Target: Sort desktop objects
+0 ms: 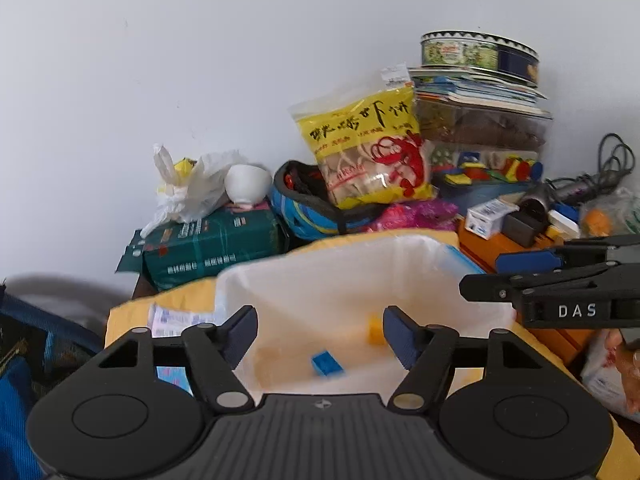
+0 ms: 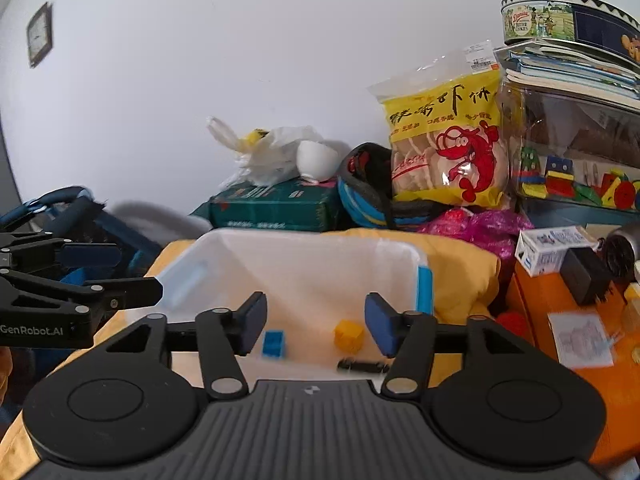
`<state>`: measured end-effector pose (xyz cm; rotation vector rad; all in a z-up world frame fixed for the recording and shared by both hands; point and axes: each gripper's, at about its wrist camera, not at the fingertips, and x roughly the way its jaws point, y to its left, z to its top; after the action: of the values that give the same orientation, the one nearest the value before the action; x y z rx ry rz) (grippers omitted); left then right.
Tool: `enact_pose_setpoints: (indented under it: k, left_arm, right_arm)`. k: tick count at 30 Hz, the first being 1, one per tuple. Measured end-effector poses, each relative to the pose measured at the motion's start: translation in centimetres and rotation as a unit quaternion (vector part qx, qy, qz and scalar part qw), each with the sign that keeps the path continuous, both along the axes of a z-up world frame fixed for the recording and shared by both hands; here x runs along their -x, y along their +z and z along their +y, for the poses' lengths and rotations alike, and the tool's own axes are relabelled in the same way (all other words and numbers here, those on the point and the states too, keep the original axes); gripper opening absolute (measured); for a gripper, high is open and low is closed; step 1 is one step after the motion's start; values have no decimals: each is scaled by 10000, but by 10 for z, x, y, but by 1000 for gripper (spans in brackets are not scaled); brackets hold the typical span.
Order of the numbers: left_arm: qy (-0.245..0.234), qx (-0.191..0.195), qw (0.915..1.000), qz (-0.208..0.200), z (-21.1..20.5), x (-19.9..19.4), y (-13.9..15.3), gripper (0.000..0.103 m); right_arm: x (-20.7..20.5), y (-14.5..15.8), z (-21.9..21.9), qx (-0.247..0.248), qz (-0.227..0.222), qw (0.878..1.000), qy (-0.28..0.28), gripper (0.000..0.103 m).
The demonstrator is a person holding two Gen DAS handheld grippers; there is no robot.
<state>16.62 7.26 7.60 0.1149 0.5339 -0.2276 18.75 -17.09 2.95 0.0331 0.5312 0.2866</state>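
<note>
While both tools are hanging released over the white bin, the left tool and right tool are crowding each other. A careless reach is risking a collision, or knocking the blue brick and yellow block about.

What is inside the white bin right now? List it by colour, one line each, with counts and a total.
Blue block: 1
Yellow block: 1
Black item, too blurred to identify: 1
Total in the white bin: 3
</note>
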Motion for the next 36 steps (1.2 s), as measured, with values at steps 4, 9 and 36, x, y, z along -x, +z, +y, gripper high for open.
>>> enact_pose_setpoints:
  k: [4, 9, 36]
  left_arm:
    - [-36, 555, 9981, 266, 0, 43, -17, 73]
    - [-52, 538, 9937, 983, -7, 83, -55, 73]
    - [-251, 489, 9776, 2031, -19, 173, -132, 65]
  right_arm:
    - [37, -13, -8, -64, 179, 9998, 98, 69]
    - [86, -42, -11, -14, 553, 9978, 360, 69]
    - [171, -106, -4, 492, 1386, 9860, 787, 47]
